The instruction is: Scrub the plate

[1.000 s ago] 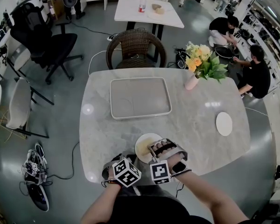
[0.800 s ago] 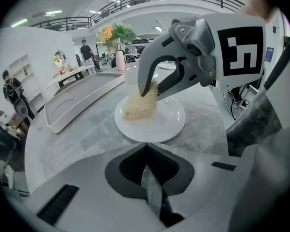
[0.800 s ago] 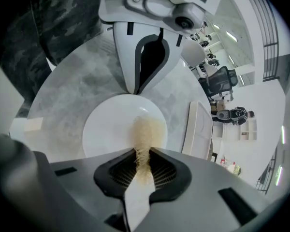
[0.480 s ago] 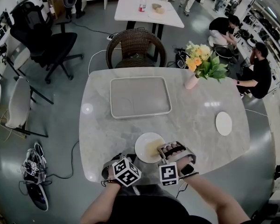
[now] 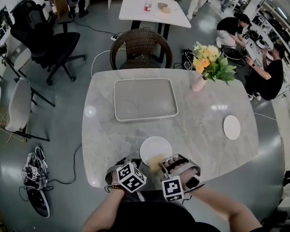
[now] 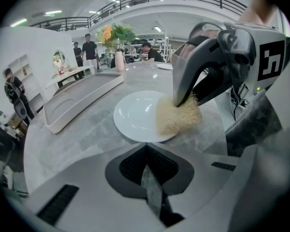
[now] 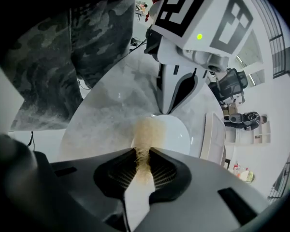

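Observation:
A white plate (image 5: 153, 148) (image 6: 135, 114) (image 7: 180, 132) lies near the front edge of the marble table (image 5: 106, 139). My left gripper (image 5: 139, 164) (image 6: 146, 151) is shut on the plate's near rim, and it shows in the right gripper view too (image 7: 163, 111). My right gripper (image 5: 163, 165) (image 7: 142, 153) is shut on a tan fibrous scrub pad (image 5: 157, 161) (image 6: 179, 117) (image 7: 147, 129). The pad lies pressed on the plate's near right rim and hangs partly over onto the table. In the left gripper view the right gripper (image 6: 186, 98) stands over the pad.
A grey tray (image 5: 145, 100) lies at the table's middle back. A vase of flowers (image 5: 205, 66) stands at the back right and a small white disc (image 5: 231, 127) lies at the right. A wicker chair (image 5: 140, 47) is behind the table. People crouch at the far right.
My right gripper has dragged the scrub pad from the plate's right part back across to its near rim, towards me. The left gripper and the plate have held still.

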### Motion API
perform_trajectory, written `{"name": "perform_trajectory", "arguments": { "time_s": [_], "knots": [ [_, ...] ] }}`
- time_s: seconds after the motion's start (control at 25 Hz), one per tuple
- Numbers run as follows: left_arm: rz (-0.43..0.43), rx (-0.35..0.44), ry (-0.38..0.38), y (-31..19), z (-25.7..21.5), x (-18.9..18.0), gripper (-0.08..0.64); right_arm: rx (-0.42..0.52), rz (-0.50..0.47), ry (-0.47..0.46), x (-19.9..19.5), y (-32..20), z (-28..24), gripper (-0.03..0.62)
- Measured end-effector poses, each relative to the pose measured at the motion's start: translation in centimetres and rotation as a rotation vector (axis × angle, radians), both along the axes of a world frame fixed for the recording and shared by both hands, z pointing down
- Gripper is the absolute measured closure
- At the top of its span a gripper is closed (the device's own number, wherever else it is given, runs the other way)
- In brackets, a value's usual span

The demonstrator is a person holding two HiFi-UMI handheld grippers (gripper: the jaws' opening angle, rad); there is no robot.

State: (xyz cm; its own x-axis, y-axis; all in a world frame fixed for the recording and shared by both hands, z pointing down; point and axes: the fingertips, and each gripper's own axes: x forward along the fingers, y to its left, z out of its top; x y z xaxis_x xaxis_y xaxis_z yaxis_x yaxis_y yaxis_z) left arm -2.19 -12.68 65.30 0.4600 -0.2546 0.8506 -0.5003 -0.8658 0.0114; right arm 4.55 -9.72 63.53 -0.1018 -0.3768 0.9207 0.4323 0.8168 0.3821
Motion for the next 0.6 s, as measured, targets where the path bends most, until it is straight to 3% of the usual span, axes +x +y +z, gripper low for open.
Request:
{"name": "perform_trajectory", "arguments": {
  "time_s": [0.2,0.32,0.6],
  "knots": [
    [0.004,-0.001,0.004,0.1,0.1,0.1,0.546,0.022,-0.026,-0.027,-1.9,-1.8,0.1,0.531],
    [0.002,-0.001,0.007,0.2,0.0,0.0,0.546,0.091,-0.034,-0.023,-2.5,-4.2,0.1,0.531],
    [0.001,0.000,0.014,0.5,0.0,0.1,0.546,0.172,0.088,-0.012,-1.3,-7.2,0.3,0.531]
  ]
}}
